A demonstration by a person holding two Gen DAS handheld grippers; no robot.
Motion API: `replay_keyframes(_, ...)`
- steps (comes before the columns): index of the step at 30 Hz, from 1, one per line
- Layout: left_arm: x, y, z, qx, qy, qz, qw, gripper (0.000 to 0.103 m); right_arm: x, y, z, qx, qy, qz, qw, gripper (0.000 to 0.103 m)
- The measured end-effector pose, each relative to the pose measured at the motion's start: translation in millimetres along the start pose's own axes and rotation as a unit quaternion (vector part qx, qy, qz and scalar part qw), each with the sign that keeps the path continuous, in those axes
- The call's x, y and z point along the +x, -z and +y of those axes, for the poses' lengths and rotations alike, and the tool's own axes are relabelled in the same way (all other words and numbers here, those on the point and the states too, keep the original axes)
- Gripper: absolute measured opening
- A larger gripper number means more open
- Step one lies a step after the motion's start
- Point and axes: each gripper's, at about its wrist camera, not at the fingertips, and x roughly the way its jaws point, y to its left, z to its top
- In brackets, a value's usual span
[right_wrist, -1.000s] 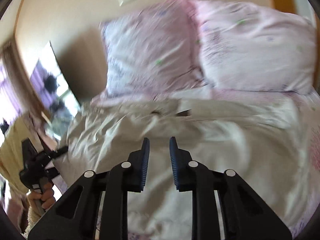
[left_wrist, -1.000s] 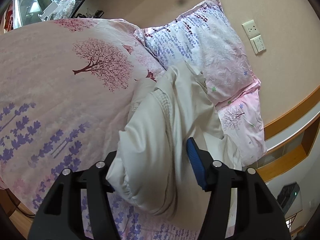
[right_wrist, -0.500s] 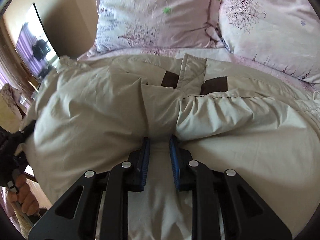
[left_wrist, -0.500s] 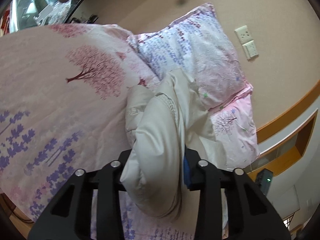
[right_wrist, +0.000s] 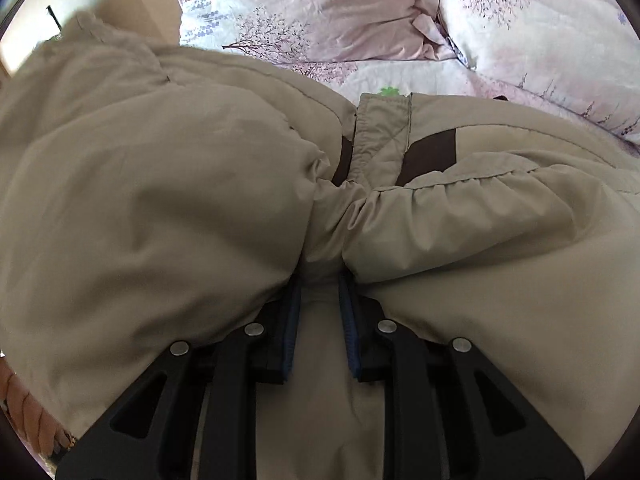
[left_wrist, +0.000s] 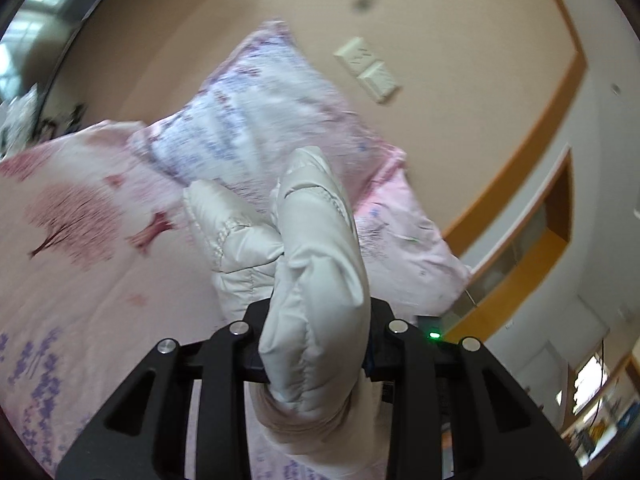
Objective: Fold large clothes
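A puffy beige padded jacket [right_wrist: 160, 184] lies spread over the bed, its collar tab and brown patches facing the pillows. My right gripper [right_wrist: 320, 284] points down into it, shut on a pinched fold of its cloth between the blue pads. In the left wrist view a quilted part of the same jacket [left_wrist: 320, 264] hangs lifted off the bed. My left gripper [left_wrist: 316, 344] has that thick fold between its jaws, which are still closing and press on it from both sides.
The bed has a pink duvet [left_wrist: 80, 240] with tree and lavender prints. Pillows [left_wrist: 256, 116] [right_wrist: 340, 4] lean on the beige wall, under wall sockets [left_wrist: 368, 68]. A wooden-trimmed recess [left_wrist: 552, 216] is at the right. A hand [right_wrist: 24, 412] shows at the lower left edge.
My left gripper closed on the jacket fold and lifted it up off the duvet, rolling as it rose. My right gripper dropped down onto the jacket, staying shut on its cloth.
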Motion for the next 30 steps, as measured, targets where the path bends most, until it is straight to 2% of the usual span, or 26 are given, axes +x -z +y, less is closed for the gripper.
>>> replay_keyframes(7,14.8,4.3,-45.8,0.051,0.038,0.005,0.998,0.031,2.9,-1.4,-2.6,0.008,-0.007,0.005,1.0,0.021)
replay_keyframes(11,19.2,7.7,-67.3,0.073,0.044,0.001,0.9964,0.032,-9.1,-3.7,-1.8,0.001,-0.001,0.012,1.0,0.021)
replay_keyframes(15,19.2,12.0,-80.3,0.093,0.049,0.004,0.9944,0.032,-53.5,5.4,10.3,-0.008,-0.007,-0.038,0.999,0.021)
replay_keyframes(18,20.5,14.2,-86.8,0.1,0.053,0.005,0.9936,0.032,-78.7,12.8,9.6,-0.007,0.015,-0.071,0.997,0.021)
replay_keyframes(20,22.1,15.1,-90.0,0.101,0.057,0.007,0.9932,0.032,-78.5,15.0,3.1,-0.001,0.02,-0.064,0.998,0.021)
replay_keyframes(23,27.5,16.5,-96.1,0.103,0.064,0.011,0.9925,0.033,-50.6,11.8,-1.4,0.008,0.016,-0.02,1.0,0.022)
replay_keyframes(27,35.1,23.0,-111.3,0.116,0.08,0.024,0.9897,0.033,-34.5,2.8,-6.6,0.027,-0.002,-0.004,1.0,0.022)
replay_keyframes(30,44.2,30.3,-123.1,0.124,0.097,0.035,0.9869,0.034,-31.9,8.3,-5.9,0.034,-0.013,0.0,0.999,0.022)
